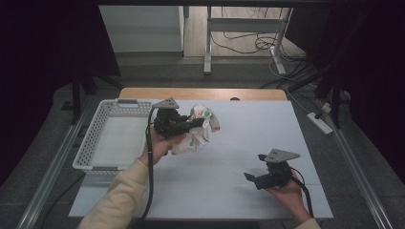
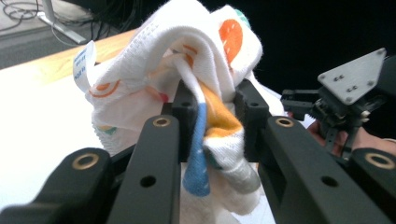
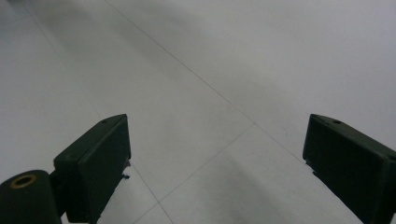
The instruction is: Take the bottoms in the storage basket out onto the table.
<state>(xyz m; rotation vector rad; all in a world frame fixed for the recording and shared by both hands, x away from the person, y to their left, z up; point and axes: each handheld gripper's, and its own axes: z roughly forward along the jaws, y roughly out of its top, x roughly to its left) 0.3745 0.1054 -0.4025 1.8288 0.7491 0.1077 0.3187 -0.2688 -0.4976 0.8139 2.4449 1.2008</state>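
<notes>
A crumpled white cloth [image 1: 200, 126] with orange, blue and green prints is bunched up in the middle of the table, just right of the basket. My left gripper [image 1: 193, 123] is shut on the cloth. In the left gripper view the cloth [image 2: 187, 60] billows over the jaws, and the left gripper [image 2: 215, 123] pinches a fold of it between its pads. My right gripper [image 1: 249, 177] rests near the table's front right, held low and pointing left. In the right gripper view the right gripper [image 3: 217, 172] stands open with bare table between its jaws.
A white perforated basket [image 1: 98, 126] stands at the table's left edge, with nothing visible inside it. The white table surface [image 1: 258, 124] lies on a wooden top. A metal frame leg and cables show on the floor beyond the far edge.
</notes>
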